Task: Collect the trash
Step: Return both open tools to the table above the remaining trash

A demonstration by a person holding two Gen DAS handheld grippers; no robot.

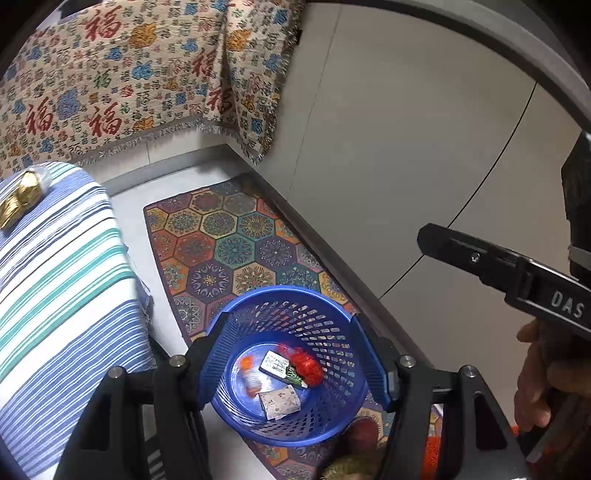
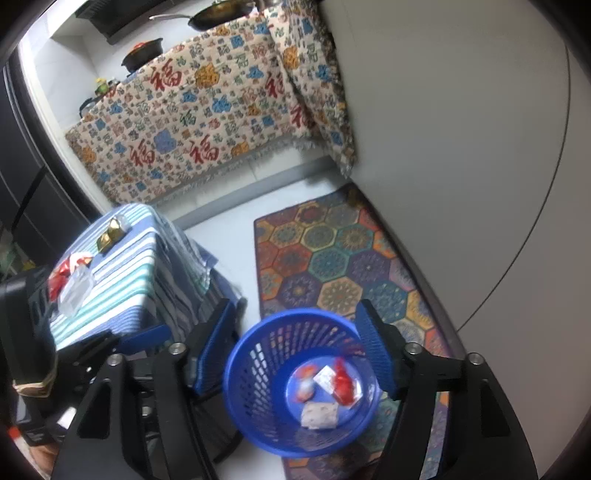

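- Floor: pale grey tile [image 2: 221, 236], bordered by a grey skirting strip along the base of the cabinets.
- Rug [image 1: 229, 251]: a runner with multicoloured hexagon medallions, laid on the tile alongside the plain grey cabinet front [image 1: 406, 129].
- Blue basket [image 1: 343, 325]: a perforated plastic wastebasket, upright, standing on the near end of the rug with part of its base over the tile.
- Basket contents: a red wrapper [image 1: 308, 365], a small printed packet [image 1: 276, 365], a pale patterned packet [image 1: 279, 401] and an orange-and-white piece [image 1: 250, 376], all lying on the basket floor.
- Patterned cloth [image 2: 192, 122]: cream fabric with red characters and blue and yellow motifs, fringed, draped over the counter front and round its corner.
- Counter top, right wrist view: a dark frying pan [image 2: 218, 16] and a dark pot [image 2: 144, 55] stand on it.
- Striped cloth [image 2: 122, 273]: blue, teal and white, covering a low table left of the basket.
- Trash remaining on the striped cloth: a gold wrapper [image 2: 110, 234], a red-and-white wrapper [image 2: 68, 269] and a clear plastic piece [image 2: 75, 291].
- Left gripper [image 1: 295, 362]: jaws spread, positioned above the basket opening, nothing between the blue pads.
- Right gripper [image 2: 295, 350]: jaws spread, above the basket, pads empty. In the left wrist view its black finger and the hand [image 1: 535, 387] holding it appear at the right edge.
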